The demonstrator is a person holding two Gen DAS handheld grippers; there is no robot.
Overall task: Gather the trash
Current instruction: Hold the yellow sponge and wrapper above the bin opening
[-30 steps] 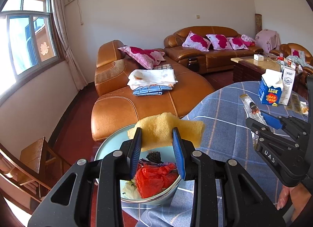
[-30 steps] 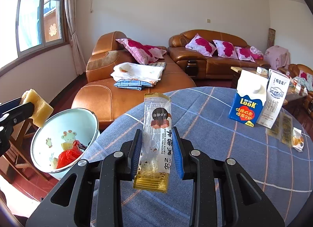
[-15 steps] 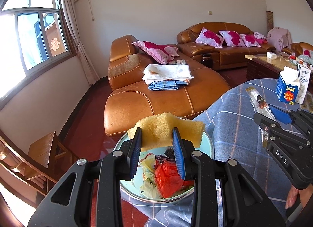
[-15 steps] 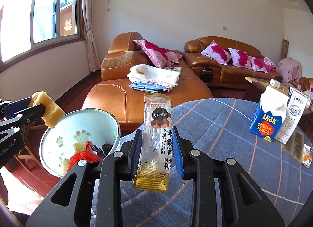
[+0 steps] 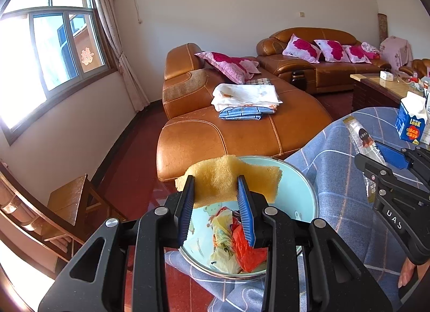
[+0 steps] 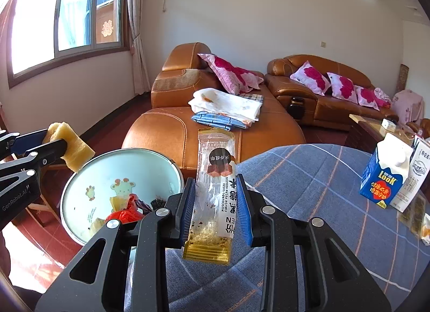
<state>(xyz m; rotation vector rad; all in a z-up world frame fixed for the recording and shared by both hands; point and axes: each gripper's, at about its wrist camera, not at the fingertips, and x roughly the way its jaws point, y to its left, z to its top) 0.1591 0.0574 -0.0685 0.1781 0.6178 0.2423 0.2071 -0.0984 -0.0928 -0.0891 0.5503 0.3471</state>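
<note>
— What did the left gripper (image 5: 217, 199) have?

— Its blue pads were clamped on a yellow sponge (image 5: 231, 177), which hung over the open bin (image 5: 301, 191). From the right wrist view the sponge (image 6: 71, 145) sat above the far left rim of the bin (image 6: 80, 180).

— And the right gripper (image 6: 217, 202)?

— It was closed on an empty snack wrapper (image 6: 215, 177), held upright between the pads, clear with a gold strip at the bottom. It stood over the near left edge of the table (image 6: 309, 177), just to the right of the bin. In the left wrist view the same wrapper (image 5: 361, 134) showed at the right, pinched in the right gripper (image 5: 376, 161).

— What was in the bin?

— A red plastic bag (image 5: 247, 247) and a yellowish bag (image 5: 223, 242), crumpled together at the bottom.

— Anything left on the table?

— A blue milk carton (image 6: 384, 175) stood upright near the far right edge, with a white carton (image 6: 414, 175) touching its right side. The table's blue checked cloth (image 5: 344, 204) lay under everything.
</note>
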